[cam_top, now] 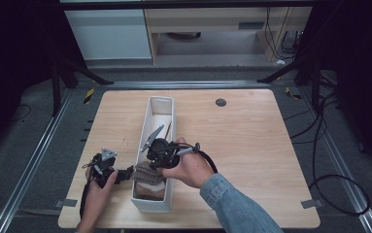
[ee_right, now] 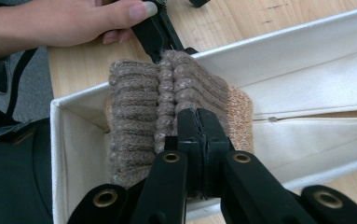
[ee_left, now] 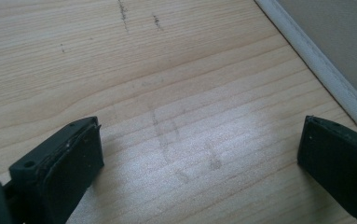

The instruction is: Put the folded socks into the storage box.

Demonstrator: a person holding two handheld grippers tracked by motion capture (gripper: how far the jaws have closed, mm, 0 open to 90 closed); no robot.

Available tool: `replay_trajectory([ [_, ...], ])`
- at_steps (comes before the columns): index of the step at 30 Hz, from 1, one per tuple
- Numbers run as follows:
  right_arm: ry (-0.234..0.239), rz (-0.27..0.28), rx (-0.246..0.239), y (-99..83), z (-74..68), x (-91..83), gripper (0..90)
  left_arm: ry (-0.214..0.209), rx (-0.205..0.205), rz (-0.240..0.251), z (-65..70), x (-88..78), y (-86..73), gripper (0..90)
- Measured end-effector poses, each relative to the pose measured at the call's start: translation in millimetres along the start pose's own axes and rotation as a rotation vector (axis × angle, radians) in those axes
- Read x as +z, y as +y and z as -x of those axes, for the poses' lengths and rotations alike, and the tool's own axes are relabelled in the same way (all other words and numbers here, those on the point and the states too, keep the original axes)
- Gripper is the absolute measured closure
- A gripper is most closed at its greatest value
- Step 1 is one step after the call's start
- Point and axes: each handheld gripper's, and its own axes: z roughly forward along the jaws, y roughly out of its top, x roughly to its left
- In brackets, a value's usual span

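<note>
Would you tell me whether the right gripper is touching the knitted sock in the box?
Touching: in the right gripper view, the right gripper has its jaws pinched shut on a fold of the knitted sock.

Wooden table (cam_top: 251, 145), grey floor (cam_top: 23, 145), dark curtains, pale cabinet (cam_top: 108, 34)

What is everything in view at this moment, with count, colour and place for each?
knitted sock: one, brown ribbed with an orange-tan part, draped over the near end of the box, pinched by the right gripper.
fabric box: one, white, long and narrow, on the table left of centre, running away from the person.
table: one, light wood.
round cap: one, dark grey, set in the tabletop near its far edge.
floor cables: several, black, right of the table.
left gripper: one, black, jaws wide apart over bare tabletop beside the box wall.
right gripper: one, black, jaws shut on a fold of the sock.
hands: two, the right arm in a blue denim sleeve.
</note>
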Motion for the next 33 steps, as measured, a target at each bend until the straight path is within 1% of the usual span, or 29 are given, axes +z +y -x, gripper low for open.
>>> replay_trajectory([
  [8, 0.015, -0.003, -0.003, -3.7, -3.4, 3.5, 90.0, -0.001, 0.0, -0.001, -0.1, 0.0, 0.0, 0.0],
  [18, 0.037, -0.027, -0.015, -6.8, -9.6, 10.8, 90.0, 0.0, 0.0, 0.0, 0.0, 0.0, 0.0, 0.0],
  [20, 0.043, -0.025, -0.022, -7.8, -11.0, 12.3, 90.0, 0.0, 0.0, 0.0, 0.0, 0.0, 0.0, 0.0],
  [29, 0.047, -0.04, -0.03, -9.7, -14.9, 15.4, 89.9, 0.0, 0.0, 0.0, 0.0, 0.0, 0.0, 0.0],
  [33, 0.048, -0.038, -0.035, -10.6, -16.2, 16.9, 89.9, 0.0, 0.0, 0.0, 0.0, 0.0, 0.0, 0.0],
])
